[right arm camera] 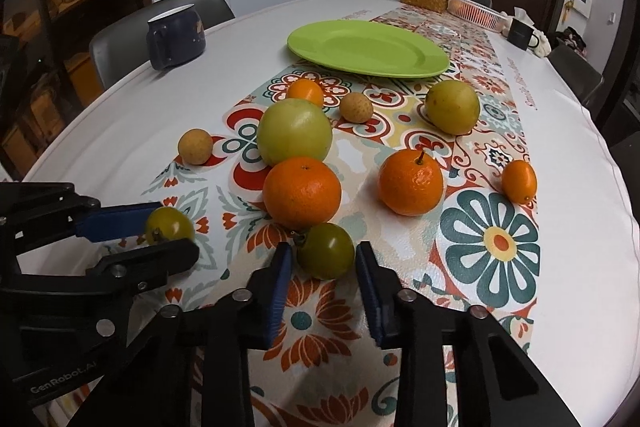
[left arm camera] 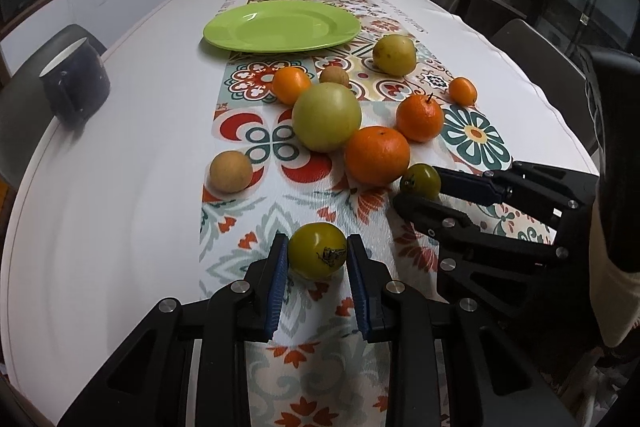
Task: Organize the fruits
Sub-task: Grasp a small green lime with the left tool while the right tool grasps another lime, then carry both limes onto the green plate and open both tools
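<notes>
Gripping 2 green tomatoes (left arm camera: 318, 255) (right arm camera: 326, 251), 2 tools (left arm camera: 318, 259) (right arm camera: 325, 259)

Both cameras sat low over the table's (left arm camera: 120, 227) near edge, each looking forward and steeply down along its own fingers toward the far end. The left wrist view rode close above the patterned runner (left arm camera: 256, 131), with the right gripper (left arm camera: 416, 195) cutting in from its right side. The right wrist view looked from just beside it, with the left gripper (right arm camera: 168, 235) entering at left. Both shared the fruit cluster, the green plate (left arm camera: 280, 27) and the dark mug (right arm camera: 176, 35).
</notes>
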The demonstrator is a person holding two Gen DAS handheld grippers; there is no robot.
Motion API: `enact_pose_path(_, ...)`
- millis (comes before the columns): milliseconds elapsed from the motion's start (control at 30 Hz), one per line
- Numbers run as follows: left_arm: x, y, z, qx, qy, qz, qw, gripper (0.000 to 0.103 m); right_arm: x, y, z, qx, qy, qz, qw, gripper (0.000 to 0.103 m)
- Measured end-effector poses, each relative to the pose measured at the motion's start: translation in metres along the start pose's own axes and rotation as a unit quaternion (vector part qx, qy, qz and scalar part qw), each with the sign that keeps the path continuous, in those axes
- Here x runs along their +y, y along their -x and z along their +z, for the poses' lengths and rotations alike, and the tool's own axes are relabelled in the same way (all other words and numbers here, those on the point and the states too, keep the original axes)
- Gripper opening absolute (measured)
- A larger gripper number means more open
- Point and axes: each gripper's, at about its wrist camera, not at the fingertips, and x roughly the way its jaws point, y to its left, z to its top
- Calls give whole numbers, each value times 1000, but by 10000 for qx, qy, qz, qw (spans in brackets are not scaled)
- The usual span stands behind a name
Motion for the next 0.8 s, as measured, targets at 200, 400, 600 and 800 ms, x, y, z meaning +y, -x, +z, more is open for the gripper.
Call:
enact_pose_path(200,0,2,3,-58,-6,-11,10000,29,-2,4,-2,-15,-112,57,9999,29)
enact_pose_path(400,-1,13,5,-229,-52,30,9997,29,-1,18,-3,-85,-194,100,9997,29)
enact_pose_path(600,2,29,12,-492,-84,101,9987,29,-3,35,4,-271,-267,134,9992,29)
enact_pose_path(800,5,45,33,-871,-209,216,9957,29,-9,52,25,-582,-311,152,9977,29)
